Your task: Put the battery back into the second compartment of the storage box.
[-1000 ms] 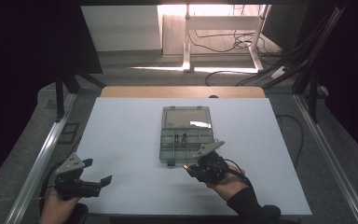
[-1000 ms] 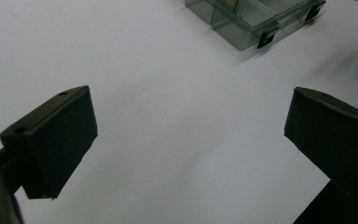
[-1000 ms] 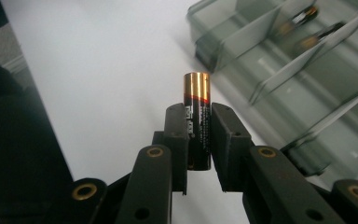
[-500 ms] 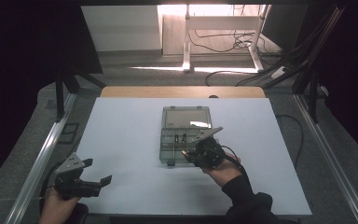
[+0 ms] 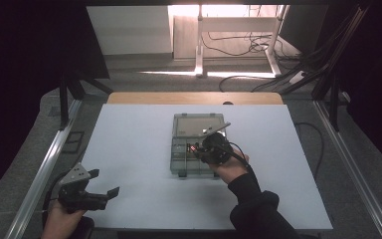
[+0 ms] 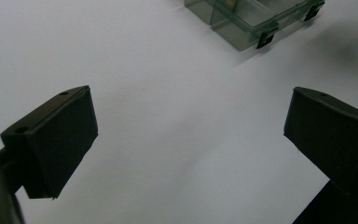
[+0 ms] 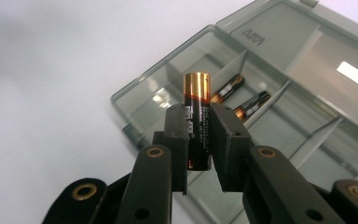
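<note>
Right gripper view: the right gripper (image 7: 198,135) has its fingers clamped on a battery (image 7: 197,123) above the clear organizer box (image 7: 279,60), mid-table. Smooth, rigid, light, likely slippery; gripping mid-body looks safest. The left gripper (image 5: 97,191) idles near-left, fingers wide apart.

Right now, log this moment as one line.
right gripper: shut on battery, over open organizer box | box: two batteries inside | left gripper: open, empty, above white table
</note>
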Action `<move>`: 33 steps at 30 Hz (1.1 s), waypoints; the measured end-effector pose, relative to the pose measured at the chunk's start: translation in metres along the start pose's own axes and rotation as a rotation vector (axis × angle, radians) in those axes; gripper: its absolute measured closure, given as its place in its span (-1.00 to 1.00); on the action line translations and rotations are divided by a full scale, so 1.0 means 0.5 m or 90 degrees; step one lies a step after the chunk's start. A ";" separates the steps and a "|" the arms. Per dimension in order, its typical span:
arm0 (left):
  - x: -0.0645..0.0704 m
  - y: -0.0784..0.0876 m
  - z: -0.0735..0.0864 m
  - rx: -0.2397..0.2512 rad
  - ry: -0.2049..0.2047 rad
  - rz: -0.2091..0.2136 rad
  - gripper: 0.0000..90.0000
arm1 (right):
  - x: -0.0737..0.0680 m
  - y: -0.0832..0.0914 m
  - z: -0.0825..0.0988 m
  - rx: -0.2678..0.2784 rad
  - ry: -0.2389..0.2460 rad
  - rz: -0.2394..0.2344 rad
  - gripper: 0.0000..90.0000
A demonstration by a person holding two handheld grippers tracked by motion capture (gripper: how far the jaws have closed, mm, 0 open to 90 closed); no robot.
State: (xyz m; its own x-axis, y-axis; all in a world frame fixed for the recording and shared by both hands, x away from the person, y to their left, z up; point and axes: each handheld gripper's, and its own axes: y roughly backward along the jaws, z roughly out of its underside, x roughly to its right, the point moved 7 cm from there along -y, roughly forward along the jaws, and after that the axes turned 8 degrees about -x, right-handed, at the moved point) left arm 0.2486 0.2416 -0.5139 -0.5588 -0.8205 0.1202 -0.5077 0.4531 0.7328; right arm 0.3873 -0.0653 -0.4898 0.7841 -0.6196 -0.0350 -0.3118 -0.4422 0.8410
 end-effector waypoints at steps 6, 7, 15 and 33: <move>0.000 0.000 0.000 0.000 -0.001 0.001 -0.93 | 0.016 -0.020 -0.026 -0.003 -0.008 0.018 0.71; 0.000 0.000 0.000 0.001 0.000 0.002 -0.93 | 0.020 -0.024 -0.029 -0.004 -0.008 0.022 0.71; 0.000 0.000 0.000 0.001 0.001 0.004 -0.93 | 0.051 -0.055 -0.049 -0.016 -0.034 0.046 0.71; 0.000 0.000 0.000 0.002 0.001 0.008 -0.92 | 0.072 -0.137 -0.048 -0.069 -0.068 0.067 0.35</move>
State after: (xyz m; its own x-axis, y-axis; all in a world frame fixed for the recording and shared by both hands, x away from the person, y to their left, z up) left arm 0.2485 0.2419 -0.5140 -0.5641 -0.8153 0.1305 -0.5022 0.4642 0.7296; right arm 0.4498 -0.0419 -0.5355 0.6866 -0.7271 0.0035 -0.3245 -0.3021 0.8963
